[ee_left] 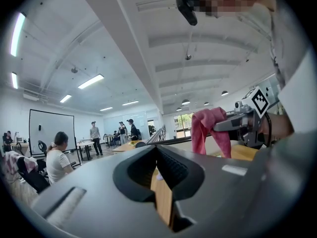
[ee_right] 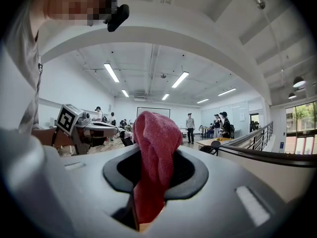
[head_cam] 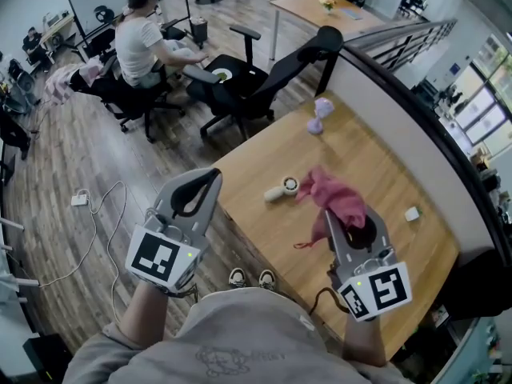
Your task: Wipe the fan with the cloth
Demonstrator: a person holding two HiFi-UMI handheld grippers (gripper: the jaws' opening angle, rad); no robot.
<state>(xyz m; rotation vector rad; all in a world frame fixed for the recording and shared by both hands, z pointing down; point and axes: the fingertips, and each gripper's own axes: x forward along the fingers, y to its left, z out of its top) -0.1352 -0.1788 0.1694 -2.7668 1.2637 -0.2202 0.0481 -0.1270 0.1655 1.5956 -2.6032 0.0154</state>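
Observation:
A small white hand-held fan point(head_cam: 282, 189) lies on its side on the wooden table point(head_cam: 384, 154). Just right of it hangs the pink cloth point(head_cam: 338, 196), bunched up, with my right gripper point(head_cam: 331, 219) shut on it above the table. In the right gripper view the cloth point(ee_right: 156, 150) spills up and over the closed jaws. My left gripper point(head_cam: 213, 176) hovers off the table's left edge, over the floor, shut with nothing in it point(ee_left: 157, 150). From the left gripper view I see the right gripper point(ee_left: 224, 127) holding the cloth point(ee_left: 207, 131).
A purple hourglass-shaped object point(head_cam: 320, 115) stands at the table's far end, a small white block point(head_cam: 412, 213) near its right side. Black office chairs point(head_cam: 264, 78) and a seated person point(head_cam: 144, 42) are beyond the table. Cables point(head_cam: 96, 206) lie on the floor at left.

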